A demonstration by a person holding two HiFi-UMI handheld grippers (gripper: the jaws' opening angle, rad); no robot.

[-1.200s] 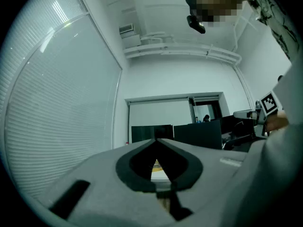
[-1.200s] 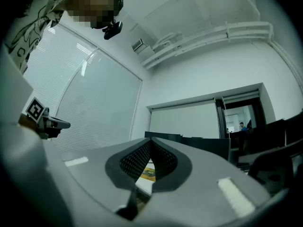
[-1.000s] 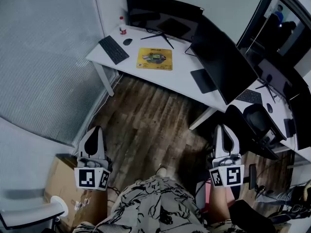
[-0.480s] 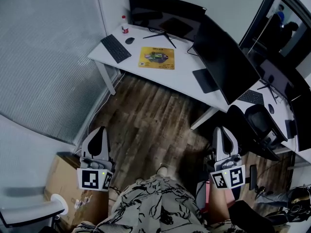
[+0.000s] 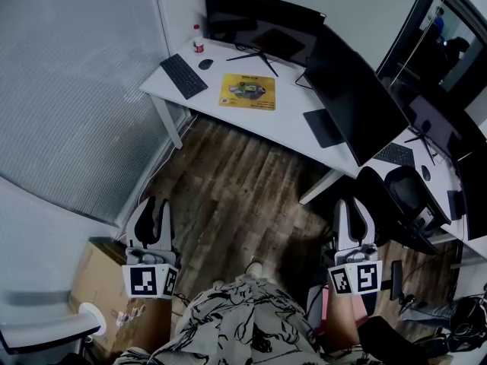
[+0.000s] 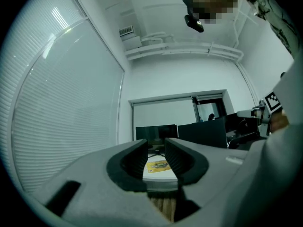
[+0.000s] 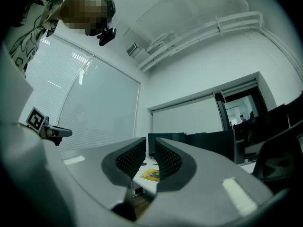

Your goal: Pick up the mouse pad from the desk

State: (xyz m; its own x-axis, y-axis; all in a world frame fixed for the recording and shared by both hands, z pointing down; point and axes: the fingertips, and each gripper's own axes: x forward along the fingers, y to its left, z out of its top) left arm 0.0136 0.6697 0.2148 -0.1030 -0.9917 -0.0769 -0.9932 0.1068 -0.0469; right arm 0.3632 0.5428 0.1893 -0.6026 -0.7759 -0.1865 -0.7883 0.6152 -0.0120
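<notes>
Mouse pad (image 5: 247, 91): a yellow printed rectangle lying flat on the white desk (image 5: 289, 124), far from the person. It sits right of the keyboard (image 5: 184, 75) and mouse (image 5: 205, 64) and left of the big monitor (image 5: 358, 101). A dark flat rectangle (image 5: 323, 128) lies further right; at this range I cannot tell whether it is a second pad or a tablet, so I take the yellow one as the target.

Handling, judged: thin, light and limp, probably with a grippy underside. No raised edge to bite, so the grip should go on its near edge or a near corner, perhaps after sliding it to overhang the desk's near rim. It should droop once lifted.

Left gripper (image 5: 155, 206) and right gripper (image 5: 354, 206) are held low beside the person's body, one on each side. Both are over the wood floor, pointing roughly level toward the desk and well apart from it.

Both pairs of jaws have just been opening. They stand narrowly apart with nothing between them; only the distant pad shows through each gap.
</notes>
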